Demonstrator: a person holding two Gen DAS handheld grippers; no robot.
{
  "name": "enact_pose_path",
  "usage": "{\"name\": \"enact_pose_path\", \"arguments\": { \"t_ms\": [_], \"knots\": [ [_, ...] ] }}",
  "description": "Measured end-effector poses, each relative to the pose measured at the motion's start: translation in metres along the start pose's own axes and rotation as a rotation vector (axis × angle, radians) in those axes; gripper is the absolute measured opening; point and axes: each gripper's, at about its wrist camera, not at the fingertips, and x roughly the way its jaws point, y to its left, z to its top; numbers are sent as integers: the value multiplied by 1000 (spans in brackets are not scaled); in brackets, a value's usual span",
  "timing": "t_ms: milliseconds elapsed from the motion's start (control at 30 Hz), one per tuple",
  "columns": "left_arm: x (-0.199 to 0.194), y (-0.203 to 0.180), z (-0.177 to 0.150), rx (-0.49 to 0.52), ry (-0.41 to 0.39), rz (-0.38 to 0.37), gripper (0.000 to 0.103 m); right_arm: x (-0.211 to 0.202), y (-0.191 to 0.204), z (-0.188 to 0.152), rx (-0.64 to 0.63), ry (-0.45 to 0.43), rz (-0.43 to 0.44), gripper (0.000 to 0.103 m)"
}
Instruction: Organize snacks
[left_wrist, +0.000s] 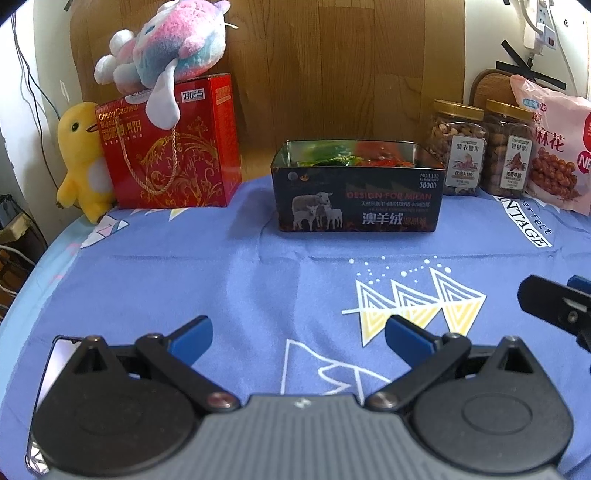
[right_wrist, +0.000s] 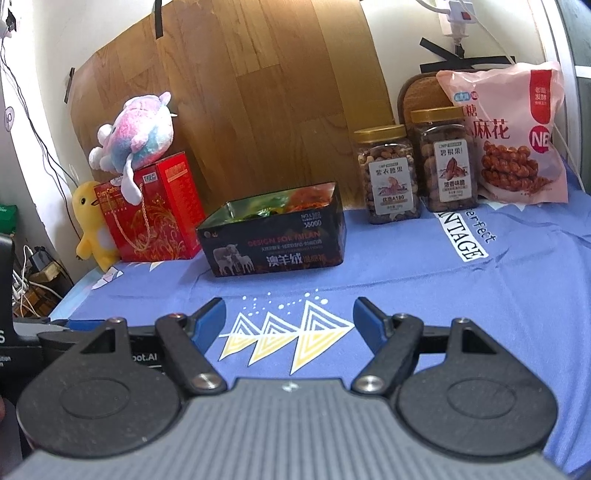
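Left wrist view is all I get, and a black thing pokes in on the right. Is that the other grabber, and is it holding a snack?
Observer: Yes, that is the right gripper. Its own camera shows its blue-padded jaws wide apart, with only the blue printed tablecloth beneath them.
Operator: My pink bag is cut off at the edge. Is it all there?
Observer: The whole pink plastic bag of twisted snacks shows. It stands upright, just right of the gold-lidded clear jar of dark nuts.

Home: plush toys (left_wrist: 170, 40), tablecloth (left_wrist: 258, 280)
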Motion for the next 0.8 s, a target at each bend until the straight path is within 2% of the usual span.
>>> {"name": "enact_pose_path", "arguments": {
  "t_ms": [467,800],
  "knots": [
    [-9,-2,2,6,-12,-20,103,-5,0,5,-4,-18,-6,78],
    [-14,-21,6,44,-22,-20,103,-13,-15,4,37,-37,-11,78]
  ]
}}
